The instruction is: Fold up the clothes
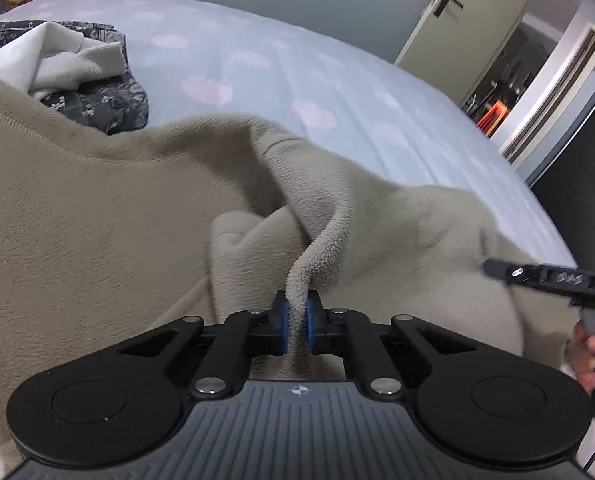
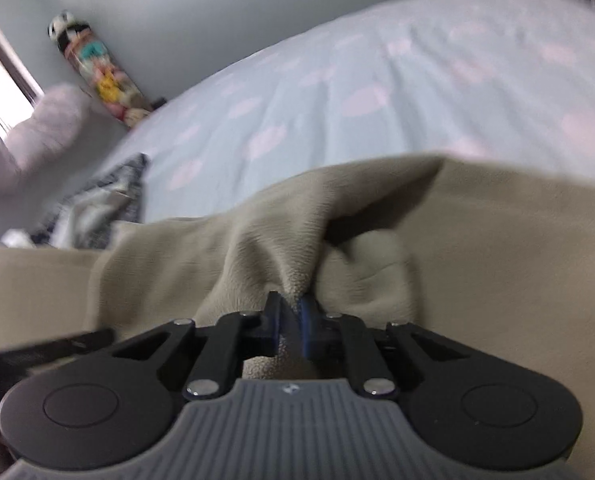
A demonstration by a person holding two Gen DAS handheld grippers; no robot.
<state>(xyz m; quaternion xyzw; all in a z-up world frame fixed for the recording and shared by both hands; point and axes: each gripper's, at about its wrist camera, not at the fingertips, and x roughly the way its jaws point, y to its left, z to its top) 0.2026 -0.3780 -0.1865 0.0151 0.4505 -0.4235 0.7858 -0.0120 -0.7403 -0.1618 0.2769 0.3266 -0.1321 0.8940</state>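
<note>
Left gripper [image 1: 297, 322]: black linkage arms, blue pads, silver round screws, two round black discs, grey ribbed housing with small white emblem. Right gripper [image 2: 291, 326]: same build. Seen from the left wrist, its black bar bears white markings.

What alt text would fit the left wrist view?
The left hand-held gripper is shut on a fold of a beige fleece garment spread over a bed with a pale blue, cloud-print sheet. The right hand-held gripper enters at right.
</note>
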